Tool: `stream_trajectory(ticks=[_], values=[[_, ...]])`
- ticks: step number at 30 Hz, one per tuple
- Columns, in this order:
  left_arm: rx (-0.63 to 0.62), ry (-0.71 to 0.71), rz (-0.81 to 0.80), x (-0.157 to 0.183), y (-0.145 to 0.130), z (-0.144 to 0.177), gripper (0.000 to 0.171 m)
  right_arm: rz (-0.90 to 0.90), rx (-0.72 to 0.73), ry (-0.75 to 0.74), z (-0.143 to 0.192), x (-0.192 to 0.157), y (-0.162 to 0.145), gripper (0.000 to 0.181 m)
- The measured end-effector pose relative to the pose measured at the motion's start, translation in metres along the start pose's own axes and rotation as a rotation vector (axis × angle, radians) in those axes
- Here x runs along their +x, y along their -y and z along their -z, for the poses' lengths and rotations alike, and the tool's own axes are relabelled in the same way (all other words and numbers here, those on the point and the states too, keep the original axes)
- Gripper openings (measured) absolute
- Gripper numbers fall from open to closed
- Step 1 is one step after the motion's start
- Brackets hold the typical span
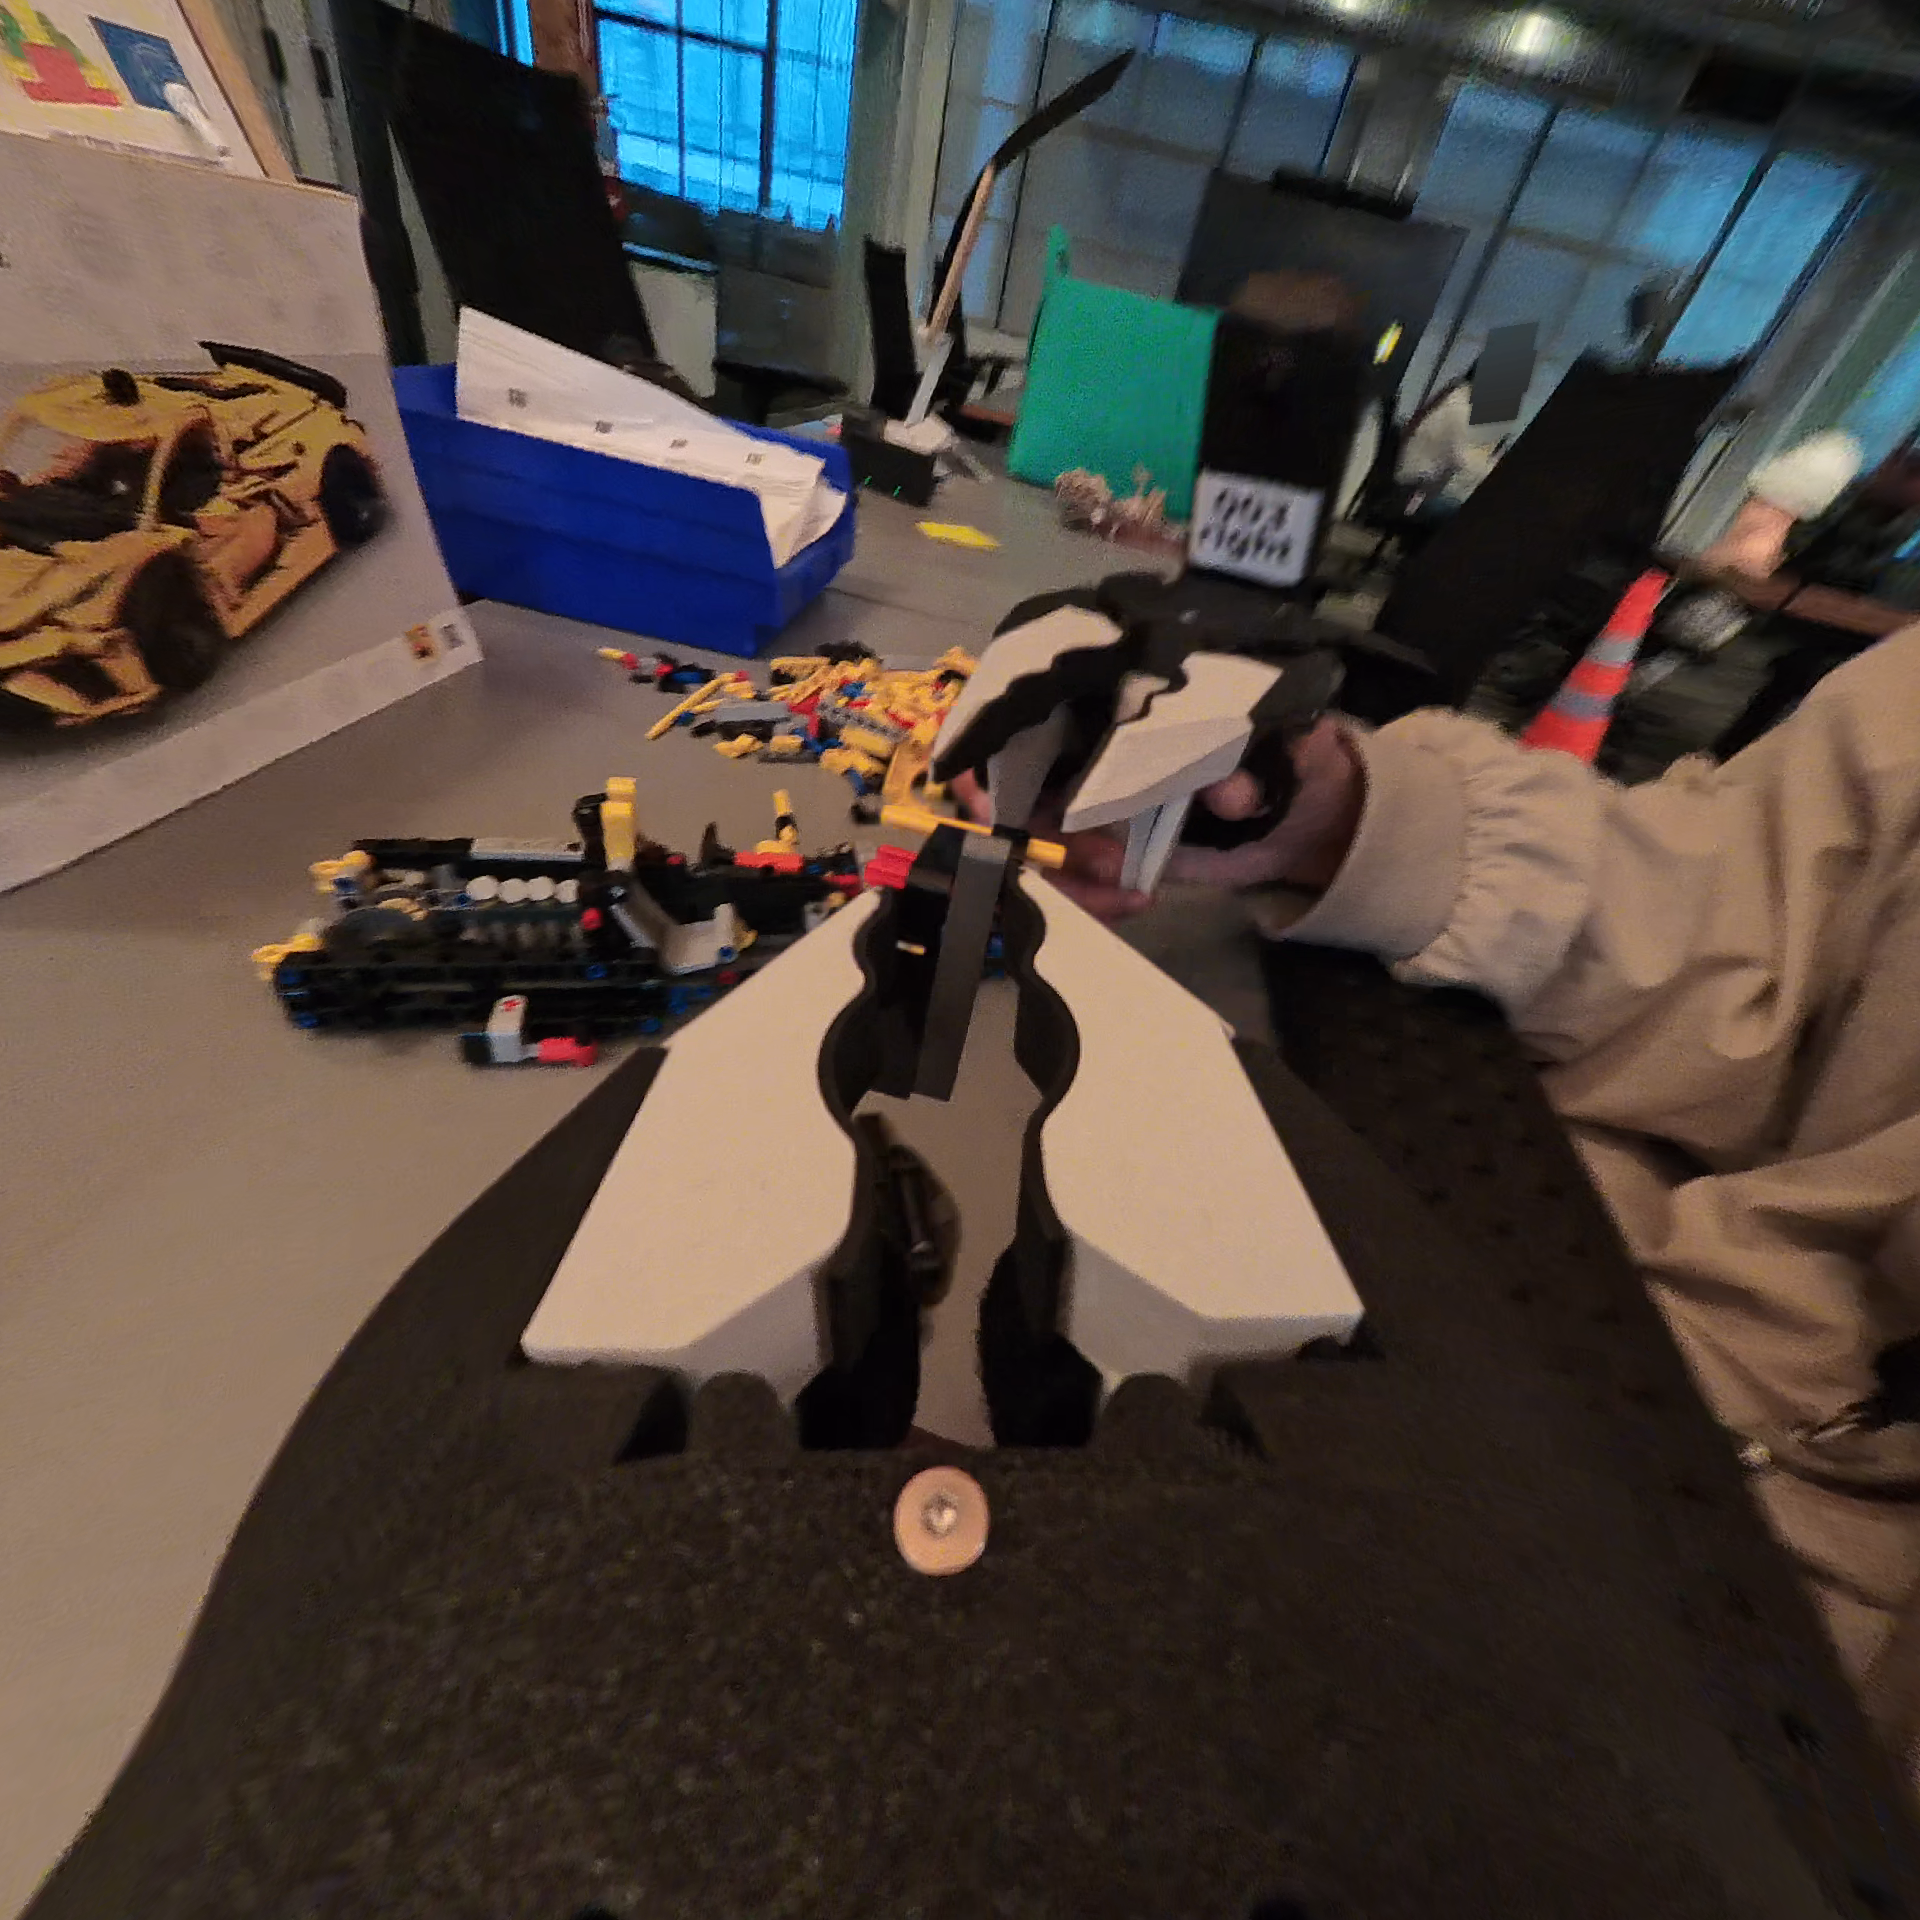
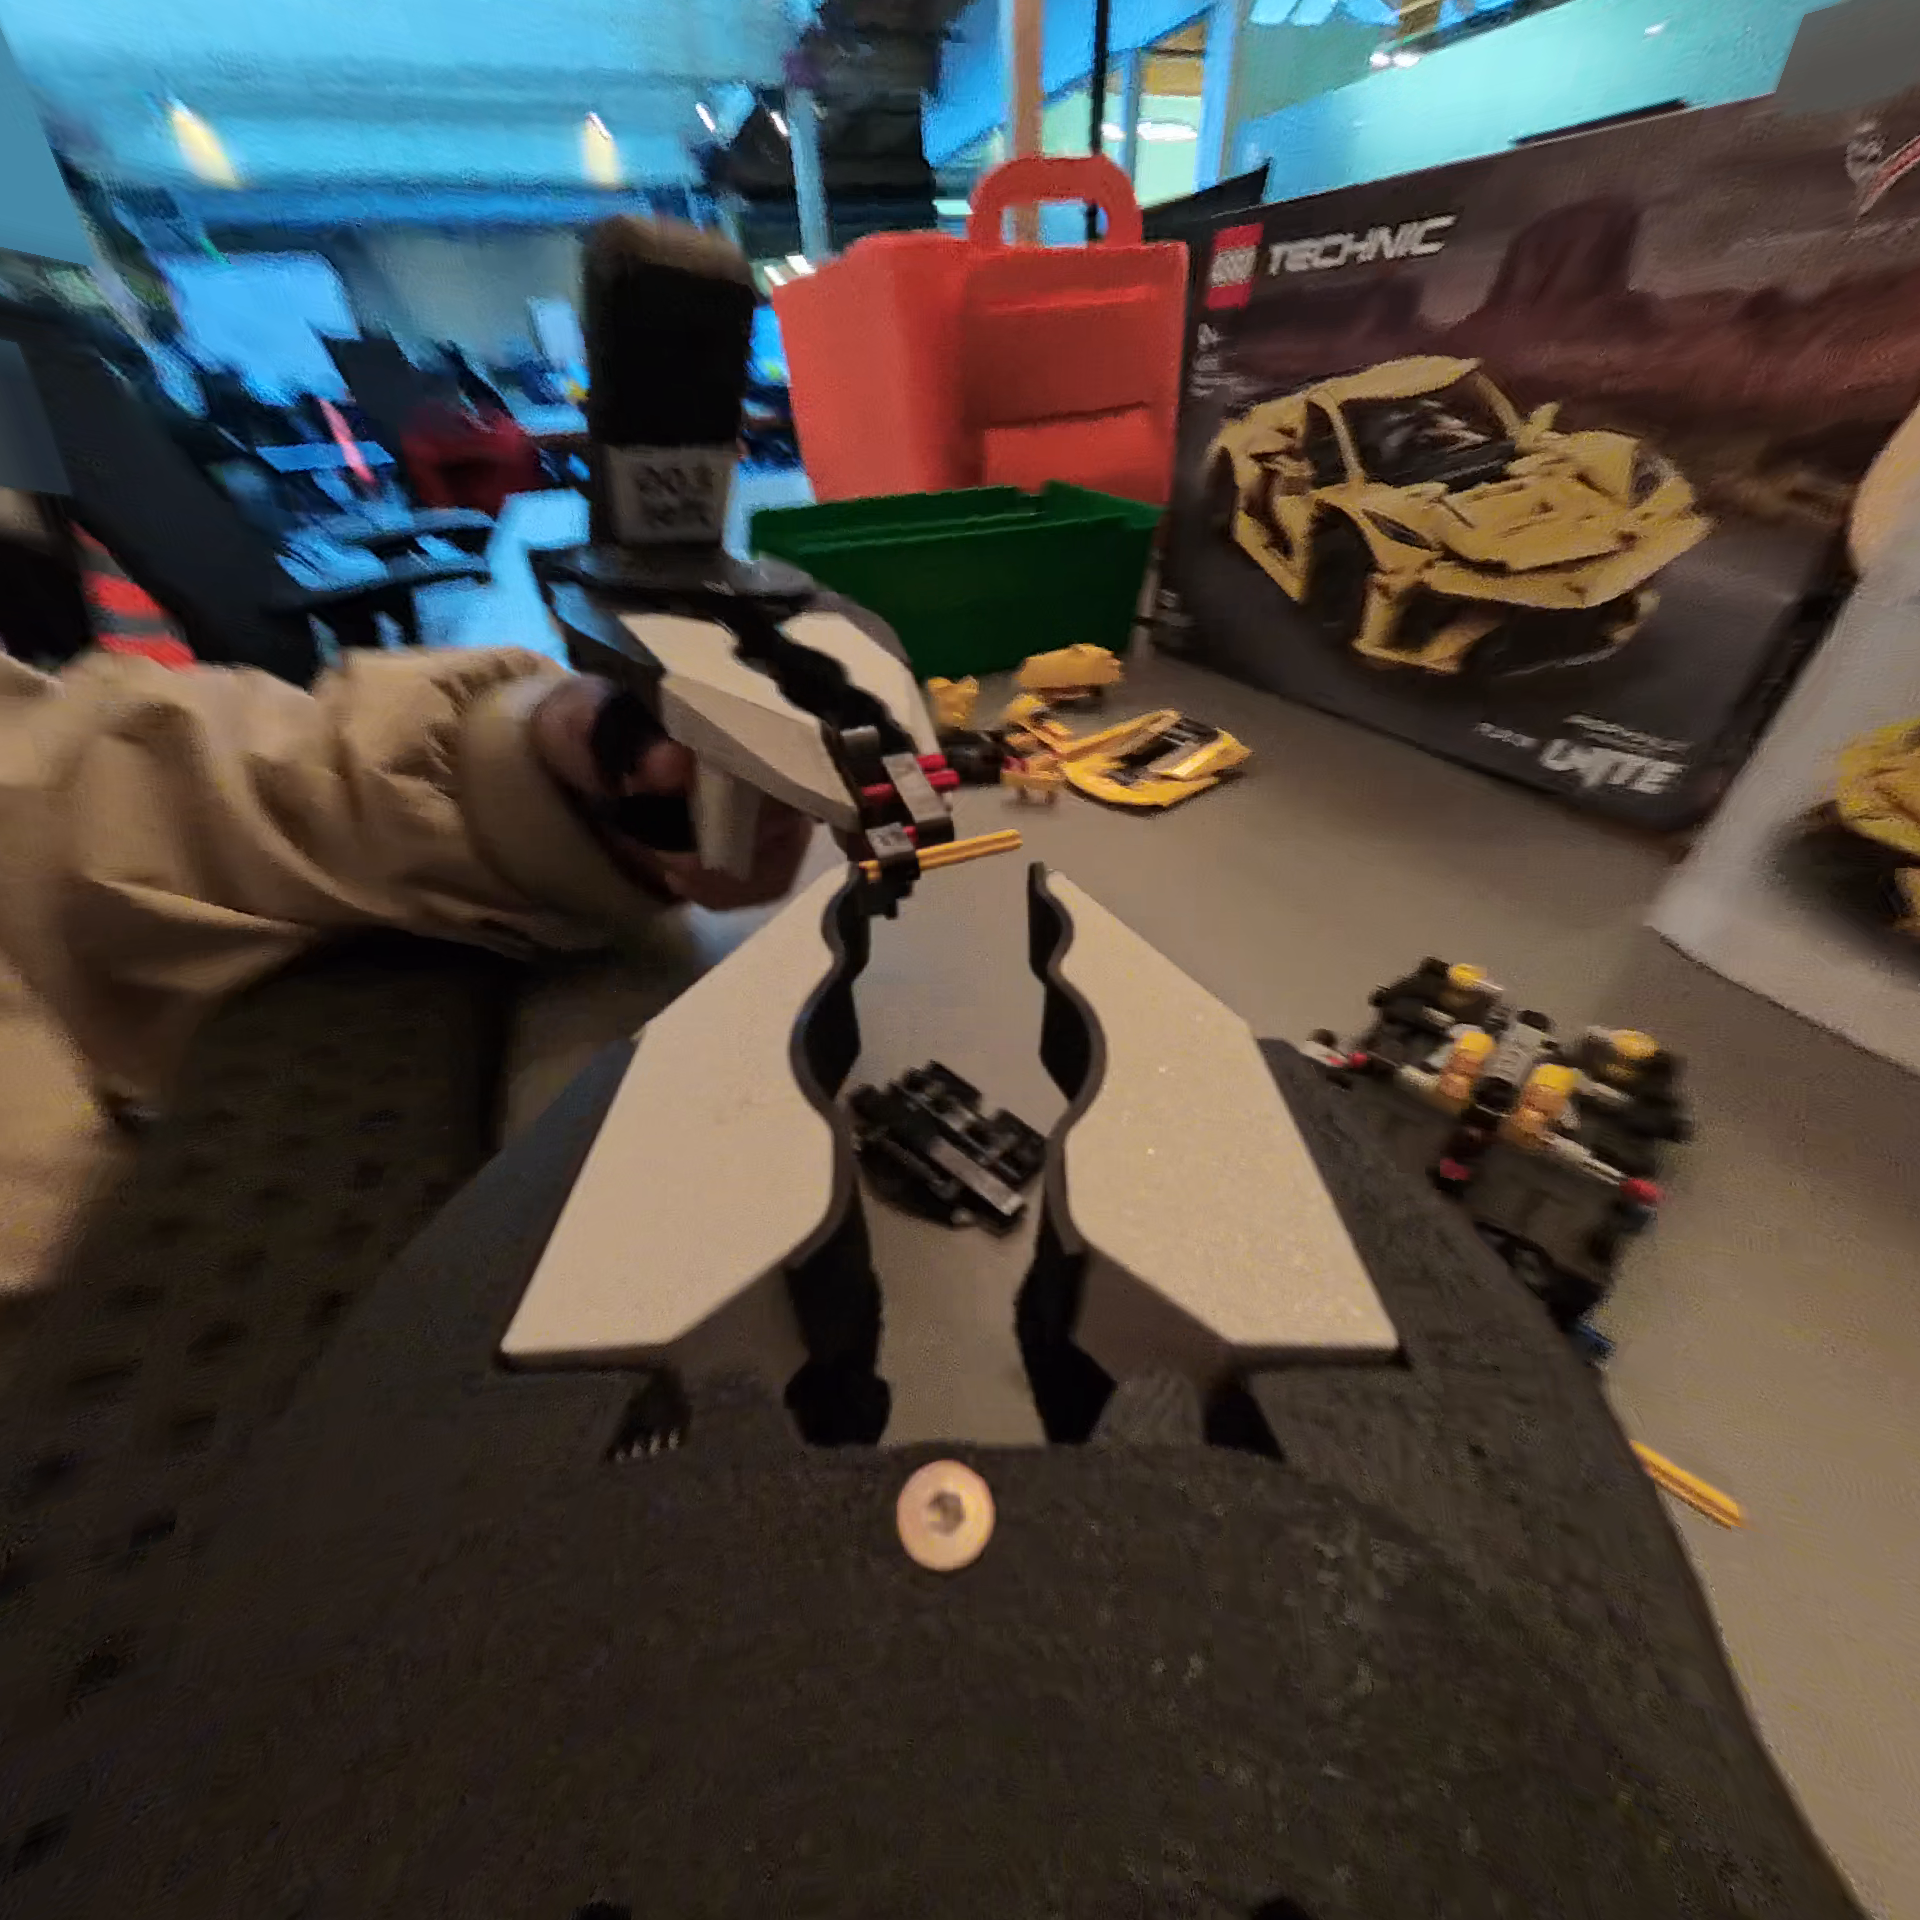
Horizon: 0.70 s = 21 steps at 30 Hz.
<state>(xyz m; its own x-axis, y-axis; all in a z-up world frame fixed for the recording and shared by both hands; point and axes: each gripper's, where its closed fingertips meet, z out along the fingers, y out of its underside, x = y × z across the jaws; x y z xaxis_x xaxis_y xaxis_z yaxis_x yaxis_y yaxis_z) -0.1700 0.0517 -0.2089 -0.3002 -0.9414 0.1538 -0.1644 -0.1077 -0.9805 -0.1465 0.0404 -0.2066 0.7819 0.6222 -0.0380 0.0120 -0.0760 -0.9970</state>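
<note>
Left gripper [image 1: 951,914] clenched on a black brick piece [image 1: 951,971] with a yellow axle [image 1: 971,828] through its tip, held aloft so the axle is reachable. Right gripper [image 2: 945,883] parted, fingertips just beside the axle (contact unclear). Another black piece [image 2: 951,1153] lies on the table [image 2: 1299,883] below, partly hidden. Chassis [image 1: 520,935] blurred.

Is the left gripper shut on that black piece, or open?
Shut: in the left wrist view the left gripper pinches the black piece between its fingertips, with a yellow axle through it. The right gripper stands open.
</note>
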Motion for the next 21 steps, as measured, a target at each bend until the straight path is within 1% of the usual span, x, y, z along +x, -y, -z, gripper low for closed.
stream_trajectory(ticks=[1,2,4,6,9,10,14,19,21], values=[[-0.045,0.033,-0.068,-0.002,-0.007,-0.001,0.019,0.028,-0.037,-0.013,-0.002,-0.001,-0.005,0.032],[-0.086,0.068,-0.138,-0.004,-0.013,-0.002,0.019,0.026,-0.070,0.005,-0.005,-0.005,-0.010,0.036],[-0.147,0.089,-0.247,-0.002,-0.022,-0.006,0.019,0.016,-0.124,0.030,-0.010,-0.009,-0.021,0.051],[-0.179,0.092,-0.320,0.003,-0.029,-0.010,0.019,0.068,-0.202,-0.005,-0.013,-0.005,-0.036,0.054],[-0.227,0.097,-0.388,0.005,-0.038,-0.013,0.019,0.195,-0.275,-0.051,-0.013,-0.001,-0.049,0.046],[-0.243,0.098,-0.408,0.006,-0.041,-0.014,0.019,0.223,-0.299,-0.060,-0.013,0.000,-0.054,0.047],[-0.299,0.111,-0.485,0.007,-0.051,-0.017,0.019,0.319,-0.327,-0.080,-0.013,0.000,-0.057,0.044],[-0.309,0.127,-0.495,0.003,-0.053,-0.017,0.019,0.400,-0.361,-0.103,-0.013,0.000,-0.062,0.038],[-0.301,0.129,-0.487,0.002,-0.051,-0.016,0.019,0.450,-0.334,-0.110,-0.014,-0.003,-0.057,0.030]])
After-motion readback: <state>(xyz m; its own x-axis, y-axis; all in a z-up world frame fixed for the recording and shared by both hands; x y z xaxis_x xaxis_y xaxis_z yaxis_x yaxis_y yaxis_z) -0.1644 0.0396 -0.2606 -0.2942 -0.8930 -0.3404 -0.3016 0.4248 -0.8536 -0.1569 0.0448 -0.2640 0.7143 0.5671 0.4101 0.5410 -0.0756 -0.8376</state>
